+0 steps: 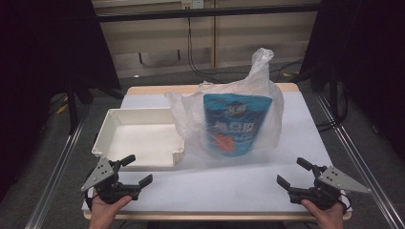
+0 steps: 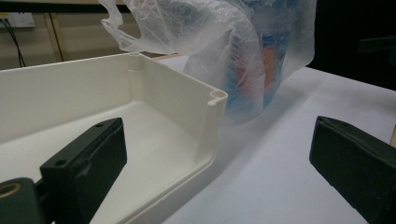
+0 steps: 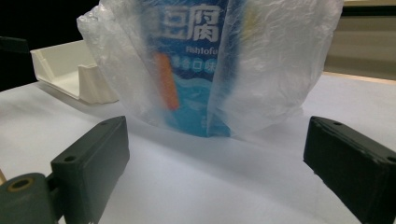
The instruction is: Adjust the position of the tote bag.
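A blue snack pouch (image 1: 235,125) stands upright inside a thin clear plastic bag (image 1: 265,88) in the middle of the white table (image 1: 210,183). Left of it lies a shallow white tray (image 1: 136,138), nothing in it. My left gripper (image 1: 137,170) rests at the near left edge, open, its jaws pointing toward the tray's near corner (image 2: 217,98). At the near right my right gripper (image 1: 293,172) is open too and faces the bagged pouch (image 3: 196,60). The bag (image 2: 224,42) rises behind the tray in the left gripper view. Nothing sits between either pair of jaws.
Metal rails (image 1: 356,157) run along both sides of the table. Dark curtains and stands flank it, and cables lie on the floor behind. The tray (image 3: 70,72) is at the left in the right gripper view.
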Tool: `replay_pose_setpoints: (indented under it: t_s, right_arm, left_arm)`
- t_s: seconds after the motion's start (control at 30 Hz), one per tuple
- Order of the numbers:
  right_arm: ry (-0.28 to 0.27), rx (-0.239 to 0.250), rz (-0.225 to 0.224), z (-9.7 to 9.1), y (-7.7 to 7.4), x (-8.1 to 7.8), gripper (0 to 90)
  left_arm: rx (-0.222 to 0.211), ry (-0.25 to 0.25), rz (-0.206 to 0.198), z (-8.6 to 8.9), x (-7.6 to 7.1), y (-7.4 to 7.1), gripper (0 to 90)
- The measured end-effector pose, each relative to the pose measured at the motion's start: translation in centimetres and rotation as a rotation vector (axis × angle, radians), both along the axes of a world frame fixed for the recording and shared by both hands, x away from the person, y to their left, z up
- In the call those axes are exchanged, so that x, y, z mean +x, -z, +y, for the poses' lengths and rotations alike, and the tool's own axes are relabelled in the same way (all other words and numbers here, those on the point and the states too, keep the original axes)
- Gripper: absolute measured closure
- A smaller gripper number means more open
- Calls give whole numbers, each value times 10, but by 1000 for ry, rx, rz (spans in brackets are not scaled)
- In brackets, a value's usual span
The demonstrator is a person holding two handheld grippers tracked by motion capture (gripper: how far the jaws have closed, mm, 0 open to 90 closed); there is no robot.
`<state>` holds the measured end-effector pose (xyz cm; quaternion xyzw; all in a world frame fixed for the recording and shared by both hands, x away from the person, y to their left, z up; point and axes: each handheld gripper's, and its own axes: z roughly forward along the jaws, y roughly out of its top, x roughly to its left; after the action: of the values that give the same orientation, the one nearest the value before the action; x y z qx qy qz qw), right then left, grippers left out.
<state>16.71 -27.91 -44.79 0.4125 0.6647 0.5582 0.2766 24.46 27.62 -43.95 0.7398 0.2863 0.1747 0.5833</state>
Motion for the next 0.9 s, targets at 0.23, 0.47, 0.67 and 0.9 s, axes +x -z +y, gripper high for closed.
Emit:
replay_pose_setpoints:
  t_s: [0.23,0.47,0.67,0.9]
  right_arm:
    - [2,12,3,0,0,0,64]
    - [-8,17,15,-1,0,0,76]
    - [-10,27,35,-2,2,3,118]
    - [-3,20,40,-5,1,5,171]
  left_arm:
    - [-14,-23,4,0,0,0,41]
    - [21,-26,15,2,3,2,42]
    - [26,-27,22,-2,5,3,45]
    - [27,-14,19,-5,8,2,56]
